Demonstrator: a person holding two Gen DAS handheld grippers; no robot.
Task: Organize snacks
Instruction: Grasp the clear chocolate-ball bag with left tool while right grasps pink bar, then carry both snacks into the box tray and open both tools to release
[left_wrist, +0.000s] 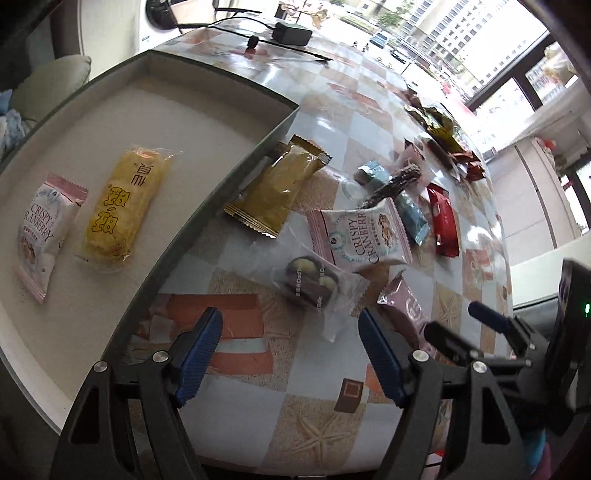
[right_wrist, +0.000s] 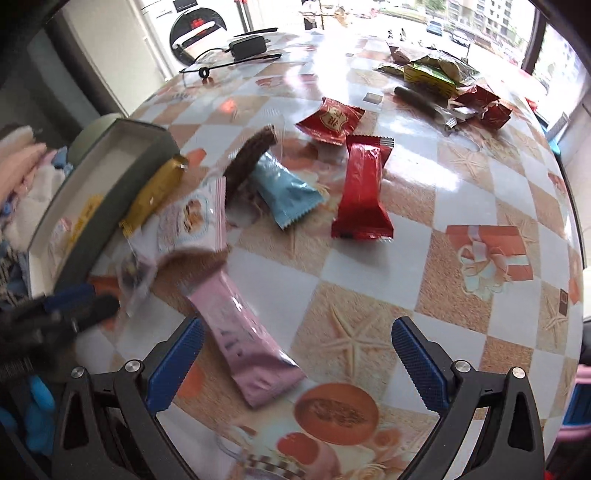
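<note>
A shallow grey box (left_wrist: 207, 206) lies at the table's left and holds a cranberry pack (left_wrist: 46, 230) and a yellow snack (left_wrist: 125, 206). My left gripper (left_wrist: 290, 354) is open and empty, just short of a clear pack with dark cookies (left_wrist: 312, 282). Beyond lie a gold pack (left_wrist: 280, 184) leaning on the box wall and a second cranberry pack (left_wrist: 364, 232). My right gripper (right_wrist: 297, 363) is open, with a pink stick pack (right_wrist: 240, 336) lying between its fingers on the table. Red packs (right_wrist: 364, 188) and a blue pack (right_wrist: 284, 190) lie further off.
A heap of green, gold and red wrappers (right_wrist: 443, 81) sits at the far right of the table. A black power adapter with cable (right_wrist: 247, 46) lies at the far edge. The other gripper (left_wrist: 480, 332) shows at the left wrist view's right. The box (right_wrist: 107, 195) stands left.
</note>
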